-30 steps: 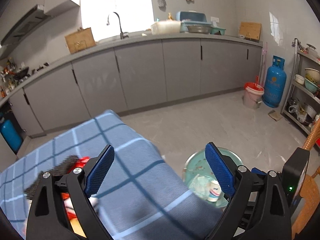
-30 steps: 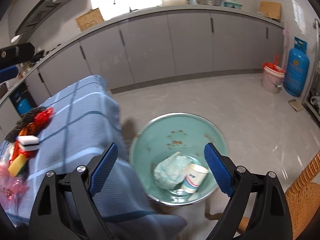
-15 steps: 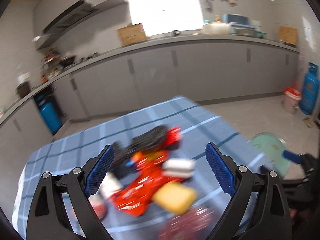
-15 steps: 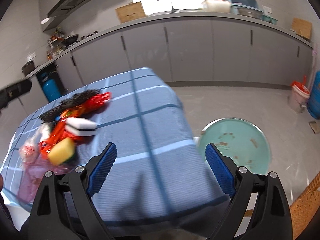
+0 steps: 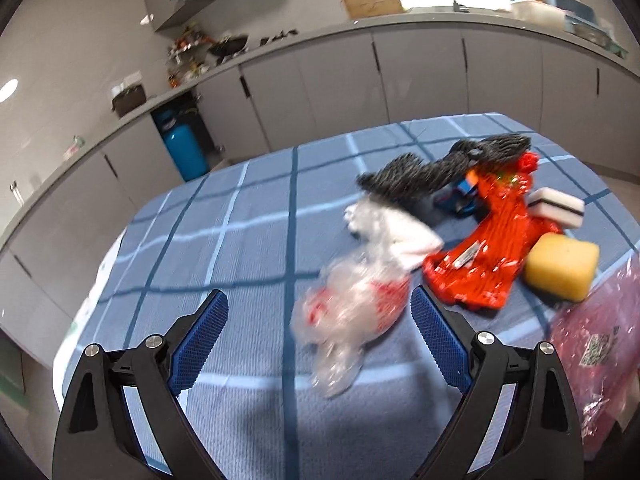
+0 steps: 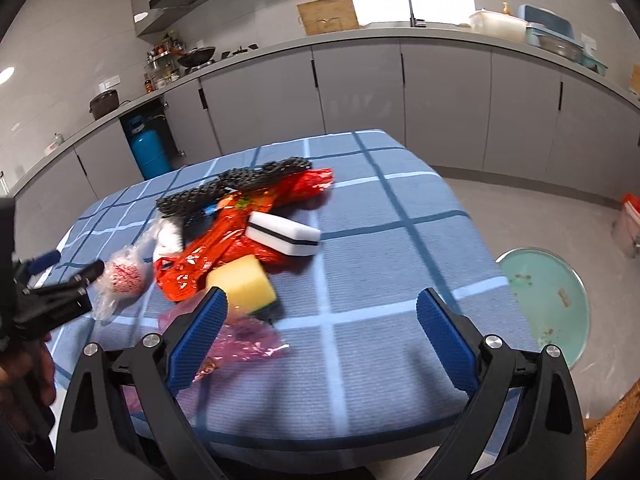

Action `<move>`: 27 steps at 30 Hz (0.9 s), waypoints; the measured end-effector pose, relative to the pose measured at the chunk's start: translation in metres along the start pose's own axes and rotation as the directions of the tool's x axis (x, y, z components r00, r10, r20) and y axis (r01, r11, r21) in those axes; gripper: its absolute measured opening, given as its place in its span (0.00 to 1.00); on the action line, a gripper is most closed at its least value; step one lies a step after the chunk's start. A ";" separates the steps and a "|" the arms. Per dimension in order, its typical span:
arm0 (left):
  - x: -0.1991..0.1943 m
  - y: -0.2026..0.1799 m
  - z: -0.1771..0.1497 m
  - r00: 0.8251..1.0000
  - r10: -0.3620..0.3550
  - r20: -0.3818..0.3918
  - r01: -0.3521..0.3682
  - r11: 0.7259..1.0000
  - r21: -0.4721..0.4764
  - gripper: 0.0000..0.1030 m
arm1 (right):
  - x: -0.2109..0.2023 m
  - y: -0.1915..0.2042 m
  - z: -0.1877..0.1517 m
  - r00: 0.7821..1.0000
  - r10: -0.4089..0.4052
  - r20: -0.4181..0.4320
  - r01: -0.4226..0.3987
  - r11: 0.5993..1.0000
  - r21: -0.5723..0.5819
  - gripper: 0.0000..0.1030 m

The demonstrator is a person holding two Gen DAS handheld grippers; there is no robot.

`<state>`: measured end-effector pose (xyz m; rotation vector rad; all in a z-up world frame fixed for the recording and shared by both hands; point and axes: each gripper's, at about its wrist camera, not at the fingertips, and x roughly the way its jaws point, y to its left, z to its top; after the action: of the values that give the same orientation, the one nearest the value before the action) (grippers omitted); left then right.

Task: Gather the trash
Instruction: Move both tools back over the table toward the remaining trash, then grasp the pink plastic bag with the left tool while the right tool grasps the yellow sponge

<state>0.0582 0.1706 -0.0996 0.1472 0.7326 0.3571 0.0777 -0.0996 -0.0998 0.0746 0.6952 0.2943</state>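
We see a crumpled clear plastic bag (image 5: 352, 304) with red inside lying on the bench (image 5: 240, 248), just ahead of our left gripper (image 5: 318, 334), whose jaws stand wide apart and empty. Beyond it to the right lie a red wrapper (image 5: 492, 256) and yellow sponge (image 5: 562, 266). Our right gripper (image 6: 322, 334) also gapes empty, the sponge just ahead of its left finger.

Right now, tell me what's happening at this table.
A person holding two tools is collecting trash from the blue checked tablecloth. The left tool, open, is lined up on the crumpled clear plastic bag with red print. The right tool, also open and empty, hovers near the yellow sponge and pink plastic wrapper. The pale green metal basin sits on the floor beside the table.
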 end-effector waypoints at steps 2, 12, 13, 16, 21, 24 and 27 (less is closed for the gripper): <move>-0.004 0.002 -0.003 1.000 -0.008 0.005 0.008 1.000 -0.013 0.89 | 0.000 0.005 0.002 1.000 -0.018 0.009 0.018 1.000 -0.017 0.92; -0.029 -0.020 -0.009 0.994 -0.099 0.045 0.098 0.995 0.014 0.89 | 0.019 0.019 -0.004 0.999 0.021 -0.029 -0.022 0.999 -0.042 0.92; -0.025 -0.015 -0.008 0.995 -0.095 0.034 0.095 0.995 -0.004 0.89 | 0.020 0.021 -0.004 0.999 0.022 -0.026 -0.023 0.999 -0.049 0.92; -0.024 -0.001 -0.004 0.992 -0.122 0.022 0.124 0.990 -0.075 0.89 | 0.032 0.027 -0.006 0.998 0.033 -0.051 -0.036 0.997 -0.066 0.92; -0.032 -0.001 0.003 0.992 -0.117 0.042 0.120 0.990 -0.069 0.89 | 0.063 0.042 -0.003 0.995 0.068 -0.071 -0.075 0.992 -0.098 0.92; -0.030 -0.009 0.003 0.991 -0.130 0.038 0.132 0.990 -0.056 0.90 | 0.065 0.043 0.002 0.993 0.100 -0.061 -0.105 0.991 -0.083 0.92; -0.019 -0.024 -0.001 0.988 -0.154 0.009 0.154 0.988 -0.028 0.90 | 0.053 0.031 0.006 0.994 0.111 -0.013 -0.112 0.992 -0.050 0.92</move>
<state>0.0512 0.1412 -0.0942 0.0639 0.7268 0.2196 0.1131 -0.0538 -0.1228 0.0642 0.6948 0.4194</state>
